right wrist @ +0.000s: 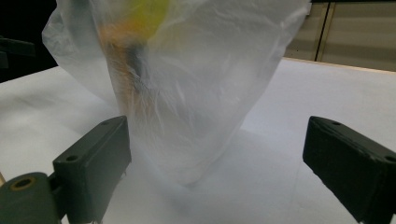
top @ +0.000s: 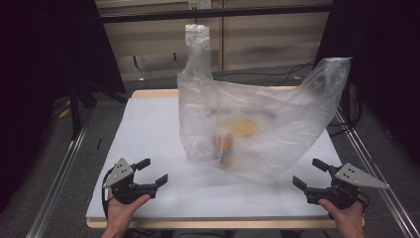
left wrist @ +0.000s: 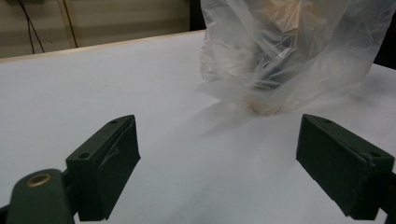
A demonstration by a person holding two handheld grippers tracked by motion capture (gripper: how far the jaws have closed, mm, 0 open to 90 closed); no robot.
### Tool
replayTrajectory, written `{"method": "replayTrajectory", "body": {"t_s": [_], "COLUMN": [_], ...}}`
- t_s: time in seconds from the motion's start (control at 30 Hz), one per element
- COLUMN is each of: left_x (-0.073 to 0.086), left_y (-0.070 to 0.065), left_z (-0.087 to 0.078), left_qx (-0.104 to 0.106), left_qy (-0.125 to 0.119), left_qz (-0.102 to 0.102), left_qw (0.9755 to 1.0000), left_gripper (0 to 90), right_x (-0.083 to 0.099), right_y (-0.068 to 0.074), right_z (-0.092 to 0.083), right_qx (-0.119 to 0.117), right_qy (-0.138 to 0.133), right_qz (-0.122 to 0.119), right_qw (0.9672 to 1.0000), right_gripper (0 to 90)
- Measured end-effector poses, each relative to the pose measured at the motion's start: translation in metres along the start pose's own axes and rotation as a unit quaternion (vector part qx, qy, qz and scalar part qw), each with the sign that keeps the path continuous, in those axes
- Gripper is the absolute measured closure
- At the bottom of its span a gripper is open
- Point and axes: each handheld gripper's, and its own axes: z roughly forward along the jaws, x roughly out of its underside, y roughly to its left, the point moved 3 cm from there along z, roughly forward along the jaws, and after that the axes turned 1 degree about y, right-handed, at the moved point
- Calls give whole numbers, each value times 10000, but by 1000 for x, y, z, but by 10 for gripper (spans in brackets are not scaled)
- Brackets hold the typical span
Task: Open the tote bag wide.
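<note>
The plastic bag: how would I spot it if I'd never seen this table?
Find the white table. Standing on its middle, the plastic bag is see-through and crinkled, with two handles sticking up and something yellow and orange blurred inside. Nothing else stands on the table.

White counter with one plastic bag standing on it.

The counter (top: 148, 129) was a square top covered in plain white, with a pale wooden edge showing along its far side and its near side. A translucent plastic bag (top: 257, 124) stood directly on the white surface, a little right of the middle and toward the far half, its two handles (top: 198, 44) rising upright above it. Blurred yellow and orange contents (top: 237, 130) showed through its wall, too hazy to identify. The bag's base rested on the sheet and cast a soft shadow toward the near edge.
</note>
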Motion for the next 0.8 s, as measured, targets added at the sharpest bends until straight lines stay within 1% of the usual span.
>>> {"method": "replayTrajectory", "body": {"t_s": [0.13,0.17,0.27,0.3,0.33,0.37,0.4,0.43,0.47,0.53,0.6,0.63,0.67,0.7,0.73,0.77,0.8], "left_x": [0,0,0,-1,0,-1,-1,0,-1,-1,-2,-2,-2,-3,-3,-4,-4], "left_y": [0,0,1,2,1,2,2,1,1,1,0,-1,-1,-1,-3,-3,-3], "left_z": [0,0,0,-1,-1,-1,-1,0,0,1,1,2,2,2,2,2,2], "left_qx": [-8,-57,-79,-138,-107,-129,-105,-72,-64,-30,-19,82,82,158,26,183,183], "left_qy": [-8,-2,3,15,9,17,12,10,35,42,54,67,67,150,166,175,175], "left_qz": [3,-14,-23,23,-26,-14,-35,-91,-87,-96,-97,-71,-71,-2,11,42,42], "left_qw": [10000,10000,10000,9999,9999,9999,9999,9999,9999,9999,9999,9999,9999,9998,9999,9997,9997], "left_gripper": [131,131,132,136,142,147,154,165,177,219,235,283,310,340,366,381,420], "right_x": [0,0,-1,-1,-1,-1,-1,-1,-1,-2,-2,-3,-3,-3,-4,-4,-4], "right_y": [-1,-1,-1,-1,0,0,0,1,1,1,2,3,3,4,4,5,5], "right_z": [0,-1,-1,-1,0,0,0,0,1,2,2,3,3,3,4,4,4], "right_qx": [-2,7,16,-6,6,-37,-78,-106,-105,-195,-236,-268,-268,-330,-372,-410,-423], "right_qy": [-8,-5,11,15,15,24,35,54,68,100,96,126,126,132,131,138,144], "right_qz": [-25,-9,-2,-7,-11,-6,-8,-5,-6,-86,-82,-109,-109,-77,-99,-124,-131], "right_qw": [10000,10000,10000,10000,10000,10000,10000,9999,9999,9997,9996,9995,9995,9993,9992,9990,9989], "right_gripper": [86,89,99,102,106,128,154,160,167,286,291,352,352,391,428,458,477]}}
